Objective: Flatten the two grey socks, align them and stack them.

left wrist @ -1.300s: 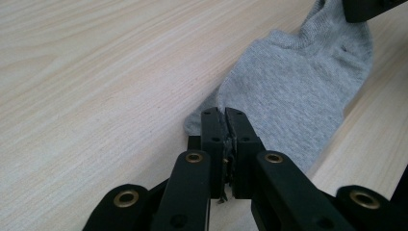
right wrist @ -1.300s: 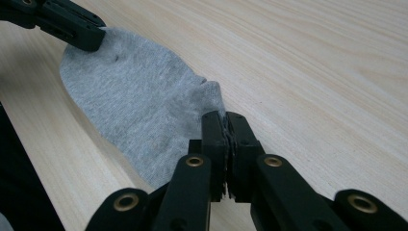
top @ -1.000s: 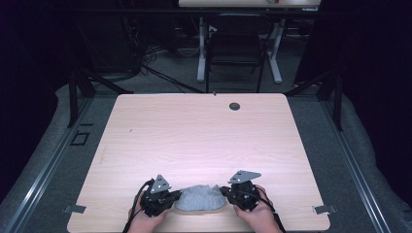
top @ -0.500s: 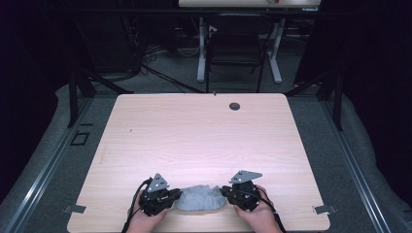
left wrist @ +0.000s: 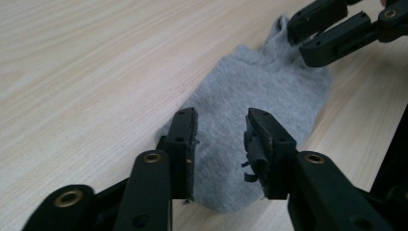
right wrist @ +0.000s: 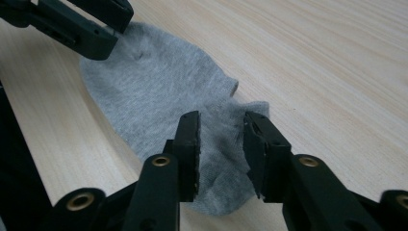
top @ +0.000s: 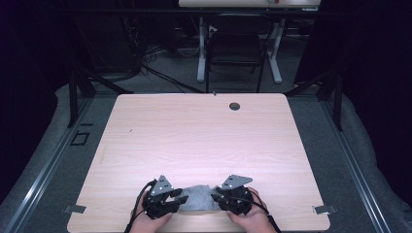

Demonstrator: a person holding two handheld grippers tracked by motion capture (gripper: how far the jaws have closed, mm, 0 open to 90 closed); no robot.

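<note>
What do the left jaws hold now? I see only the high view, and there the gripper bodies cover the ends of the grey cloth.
Observer: Nothing. The left gripper has just been opening its jaws. The grey sock lies between them, but the pads do not press it.
Operator: And the right gripper?
Observer: The right gripper has also just been opening. Its jaws stand apart around the sock's wrinkled end and do not pinch it.
Operator: How does the sock's end look at the left gripper?
Observer: It is smooth and rounded, and it lies flat on the table.
</note>
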